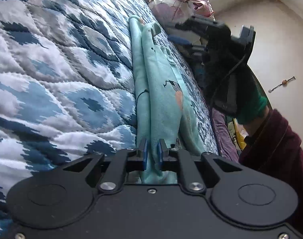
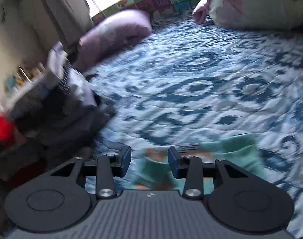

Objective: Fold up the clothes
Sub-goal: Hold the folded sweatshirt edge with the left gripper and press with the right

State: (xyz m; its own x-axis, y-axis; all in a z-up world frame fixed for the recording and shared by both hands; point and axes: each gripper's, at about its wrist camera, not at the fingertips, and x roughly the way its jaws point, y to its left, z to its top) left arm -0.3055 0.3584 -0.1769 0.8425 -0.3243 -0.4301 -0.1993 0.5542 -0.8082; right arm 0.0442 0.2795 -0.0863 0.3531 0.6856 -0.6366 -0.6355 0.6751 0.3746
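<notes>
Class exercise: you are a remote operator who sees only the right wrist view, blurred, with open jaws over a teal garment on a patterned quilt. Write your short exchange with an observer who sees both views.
Operator: Is the other gripper holding the garment?
Observer: Yes. The left gripper is shut on one end of the teal garment.
Operator: How does the garment lie?
Observer: It is folded lengthwise into a long narrow strip on the quilt, running away from the left gripper.
Operator: Where is my gripper on it?
Observer: The right gripper hovers blurred at the strip's far end, beside a pink bundle; I cannot tell if it touches the cloth.
</notes>
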